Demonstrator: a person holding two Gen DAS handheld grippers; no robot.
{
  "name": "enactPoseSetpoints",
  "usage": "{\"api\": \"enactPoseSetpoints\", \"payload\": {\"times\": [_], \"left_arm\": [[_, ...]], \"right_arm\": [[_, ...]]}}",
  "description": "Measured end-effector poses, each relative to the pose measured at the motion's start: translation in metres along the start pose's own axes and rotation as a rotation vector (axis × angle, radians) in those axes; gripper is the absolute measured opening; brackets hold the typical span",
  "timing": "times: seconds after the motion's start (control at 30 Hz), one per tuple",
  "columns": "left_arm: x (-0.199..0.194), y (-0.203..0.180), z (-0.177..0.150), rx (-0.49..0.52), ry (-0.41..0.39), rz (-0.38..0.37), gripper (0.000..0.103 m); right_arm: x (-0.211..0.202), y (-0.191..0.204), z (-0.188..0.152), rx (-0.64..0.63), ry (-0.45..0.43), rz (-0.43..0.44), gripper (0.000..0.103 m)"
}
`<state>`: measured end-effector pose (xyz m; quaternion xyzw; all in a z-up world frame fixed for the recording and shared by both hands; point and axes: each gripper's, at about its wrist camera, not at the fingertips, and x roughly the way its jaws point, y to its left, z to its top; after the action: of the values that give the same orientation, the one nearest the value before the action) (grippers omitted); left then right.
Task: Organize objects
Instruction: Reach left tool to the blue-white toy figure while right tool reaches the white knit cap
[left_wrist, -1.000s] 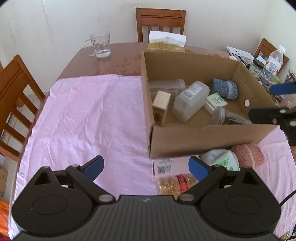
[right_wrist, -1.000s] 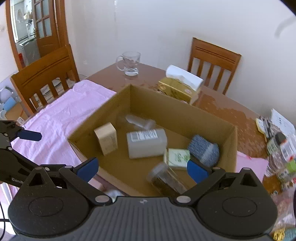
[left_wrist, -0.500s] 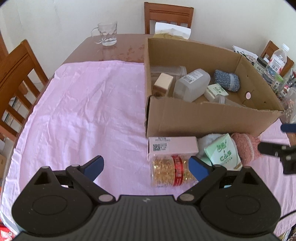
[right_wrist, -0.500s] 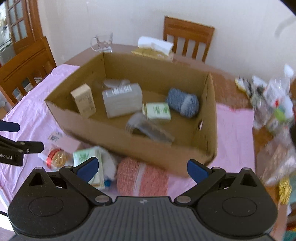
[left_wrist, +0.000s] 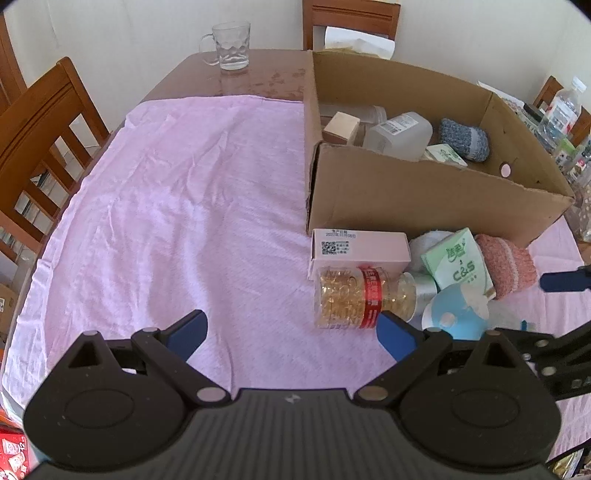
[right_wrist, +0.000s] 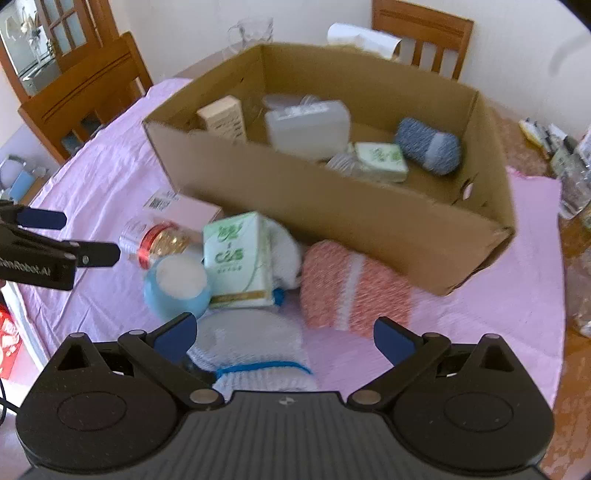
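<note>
Both tools (left_wrist: 291, 330) (right_wrist: 284, 336) spread, cloth (left_wrist: 177, 206) bare left

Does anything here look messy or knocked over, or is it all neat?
Somewhat messy. A capsule bottle lies on its side on the pink cloth, crowded against a pink box, a tissue pack and a pink knitted roll outside the cardboard box. Inside it, a plastic jug lies tipped over.
</note>
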<state>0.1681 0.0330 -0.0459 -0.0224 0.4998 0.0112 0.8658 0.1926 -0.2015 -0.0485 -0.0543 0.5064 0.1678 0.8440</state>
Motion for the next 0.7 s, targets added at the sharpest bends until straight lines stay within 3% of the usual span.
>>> {"api": "enactPoseSetpoints", "payload": {"times": [0.43,0.7], "left_arm": [[-0.005,-0.010,-0.005,0.059,0.004,-0.032,0.098],[0.000,-0.024,-0.006,0.107,0.014,-0.068,0.098]], "right_arm": [[0.021,-0.012,-0.015,0.075,0.050,0.037,0.103],[0.019,-0.027,-0.030,0.044,0.082,-0.113,0.103]]}}
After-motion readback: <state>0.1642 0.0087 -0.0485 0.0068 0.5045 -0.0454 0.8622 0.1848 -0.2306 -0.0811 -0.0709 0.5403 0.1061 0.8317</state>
